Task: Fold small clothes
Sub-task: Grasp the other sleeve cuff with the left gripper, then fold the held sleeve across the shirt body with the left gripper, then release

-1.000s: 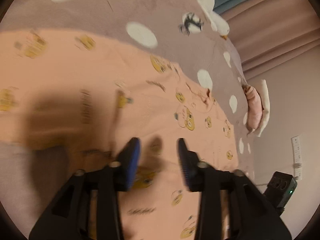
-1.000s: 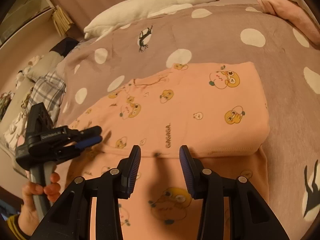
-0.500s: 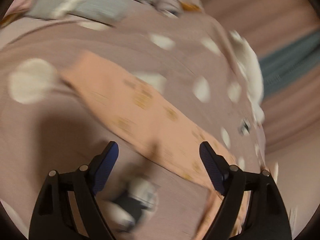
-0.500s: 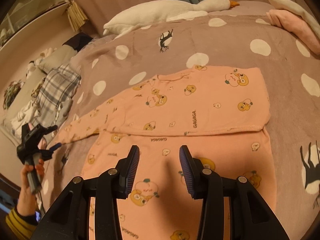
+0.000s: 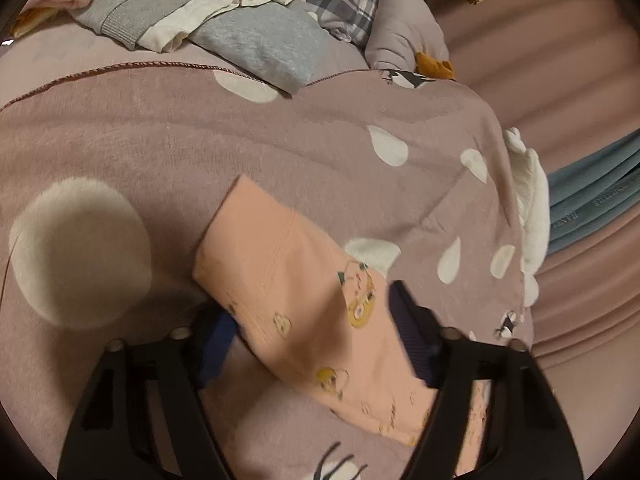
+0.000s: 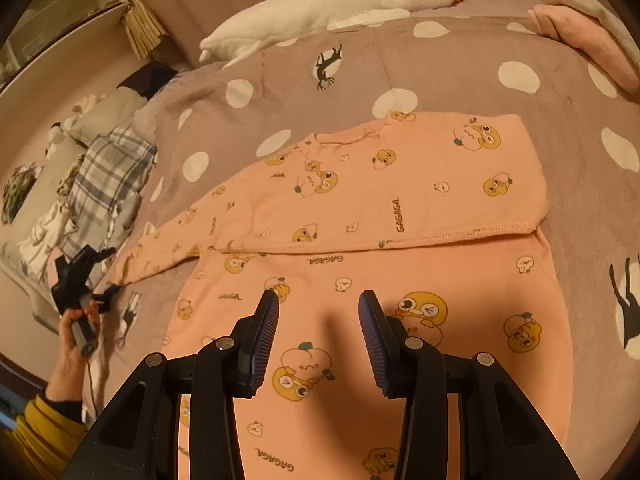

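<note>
A peach shirt with cartoon prints (image 6: 400, 208) lies on the spotted mauve blanket (image 6: 460, 64), its right side folded over the body. Its left sleeve (image 5: 296, 288) stretches out to the left. My left gripper (image 5: 316, 340) is open, its fingers on either side of the sleeve near the cuff; it also shows in the right wrist view (image 6: 86, 280) at the sleeve's end. My right gripper (image 6: 318, 332) is open and empty, a little above the shirt's lower body.
A white goose plush (image 6: 320, 16) lies along the far edge of the bed. A pile of grey and plaid clothes (image 5: 224, 16) sits beyond the sleeve's end. Pink and white folded fabric (image 6: 576, 32) lies at the far right.
My left gripper has swung from over the shirt's body out to the sleeve's end and opened wide around it. My right gripper has pulled back from the folded edge.
</note>
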`<state>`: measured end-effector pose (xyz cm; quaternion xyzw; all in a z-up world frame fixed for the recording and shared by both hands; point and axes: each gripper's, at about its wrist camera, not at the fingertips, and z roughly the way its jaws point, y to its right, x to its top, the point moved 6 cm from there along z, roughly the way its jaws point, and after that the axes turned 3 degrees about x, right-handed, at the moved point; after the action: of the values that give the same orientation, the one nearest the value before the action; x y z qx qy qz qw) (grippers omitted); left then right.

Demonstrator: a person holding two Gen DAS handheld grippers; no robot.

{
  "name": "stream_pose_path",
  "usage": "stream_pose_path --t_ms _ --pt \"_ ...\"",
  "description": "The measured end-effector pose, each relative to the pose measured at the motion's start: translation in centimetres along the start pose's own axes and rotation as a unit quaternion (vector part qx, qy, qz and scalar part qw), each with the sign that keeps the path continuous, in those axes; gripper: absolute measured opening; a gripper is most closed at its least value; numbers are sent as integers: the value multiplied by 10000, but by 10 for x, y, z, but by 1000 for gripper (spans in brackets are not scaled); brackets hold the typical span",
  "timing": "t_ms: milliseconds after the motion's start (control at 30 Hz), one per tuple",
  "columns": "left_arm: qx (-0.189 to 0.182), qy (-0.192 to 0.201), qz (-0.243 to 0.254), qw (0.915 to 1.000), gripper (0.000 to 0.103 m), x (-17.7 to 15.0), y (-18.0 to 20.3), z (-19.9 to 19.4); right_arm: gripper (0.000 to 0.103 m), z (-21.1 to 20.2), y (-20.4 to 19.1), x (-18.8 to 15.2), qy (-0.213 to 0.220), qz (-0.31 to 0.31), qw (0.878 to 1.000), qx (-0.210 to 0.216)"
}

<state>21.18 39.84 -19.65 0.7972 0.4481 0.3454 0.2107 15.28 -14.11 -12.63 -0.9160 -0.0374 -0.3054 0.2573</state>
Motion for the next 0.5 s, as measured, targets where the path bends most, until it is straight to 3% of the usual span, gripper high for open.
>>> stream_pose_path --t_ms 33,100,200,300,500 --pt "14 -22 -4 10000 31 1 0 3 43 0 0 0 -6 5 10000 -7" --pt "93 -153 -20 9998 8 1 -3 8 43 1 -1 -1 -11 9 10000 -10" --pt "147 -45 245 9996 4 -1 7 -1 43 0 -2 -3 -13 5 10000 -3" --pt "-6 165 821 9965 4 -5 43 -23 43 -1 -2 -4 -7 11 10000 12" --pt "-584 186 2140 9749 4 -50 154 -58 43 -14 -3 -6 149 96 9997 152"
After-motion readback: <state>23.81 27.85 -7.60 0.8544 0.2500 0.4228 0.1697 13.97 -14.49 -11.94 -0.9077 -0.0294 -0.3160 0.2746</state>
